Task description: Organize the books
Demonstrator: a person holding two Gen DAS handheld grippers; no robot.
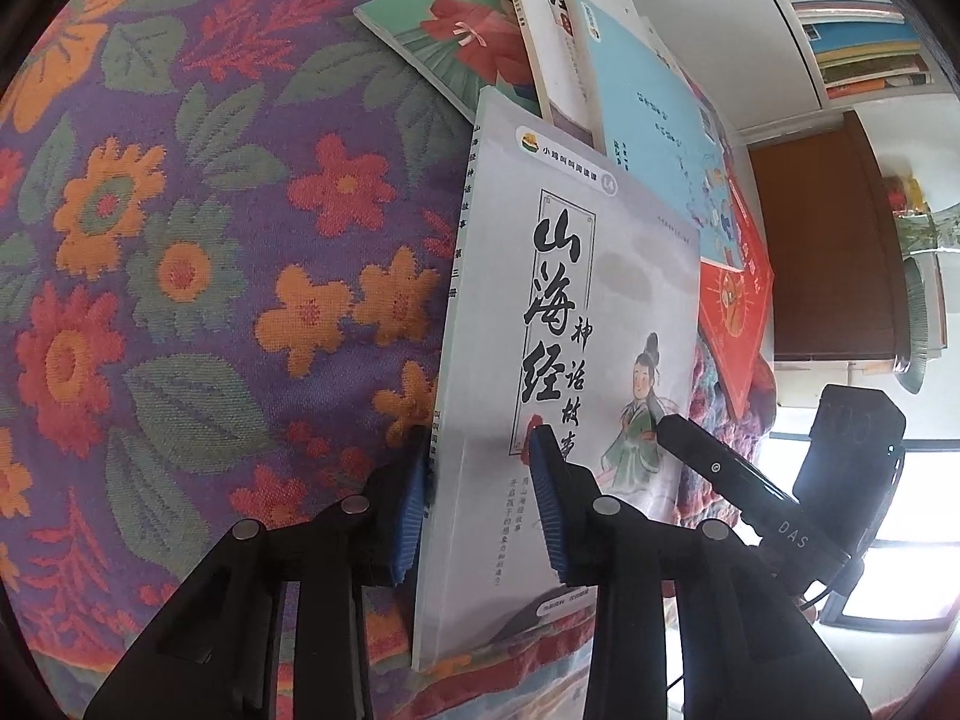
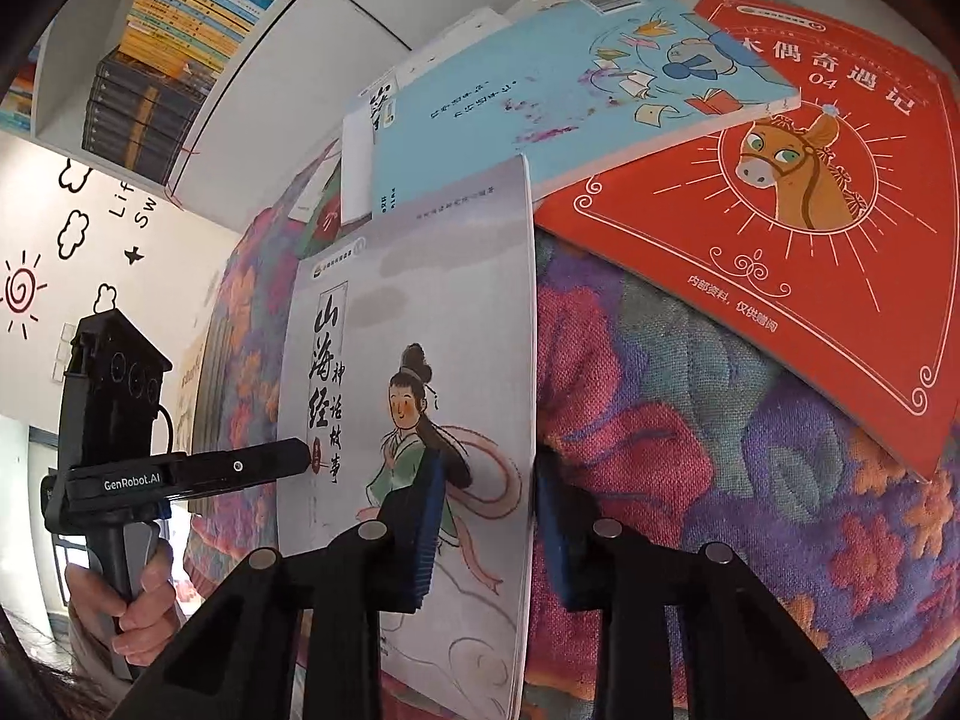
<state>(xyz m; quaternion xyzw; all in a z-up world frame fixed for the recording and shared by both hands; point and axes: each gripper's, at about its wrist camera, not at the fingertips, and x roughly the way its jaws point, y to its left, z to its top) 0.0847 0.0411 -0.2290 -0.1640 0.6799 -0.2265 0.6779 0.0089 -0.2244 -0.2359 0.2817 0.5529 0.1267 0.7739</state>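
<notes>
Left wrist view: my left hand-held gripper (image 1: 483, 498) is nearly closed, blue pads pinching the spine edge of the pale grey paperback with black brush lettering (image 1: 576, 324). My right hand-held gripper (image 2: 486, 516) clamps its opposite edge likewise. Book raised, tilted over the floral woven cloth (image 1: 180, 276). Step, I judge: lifting one title clear. Next: carry it away from the light blue paperback (image 2: 540, 96) and the red donkey-cover book (image 2: 810, 228); open cloth lies left.

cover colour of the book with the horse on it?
Red-orange, with pale line ornaments; the horse book shows best in the right wrist view.
</notes>
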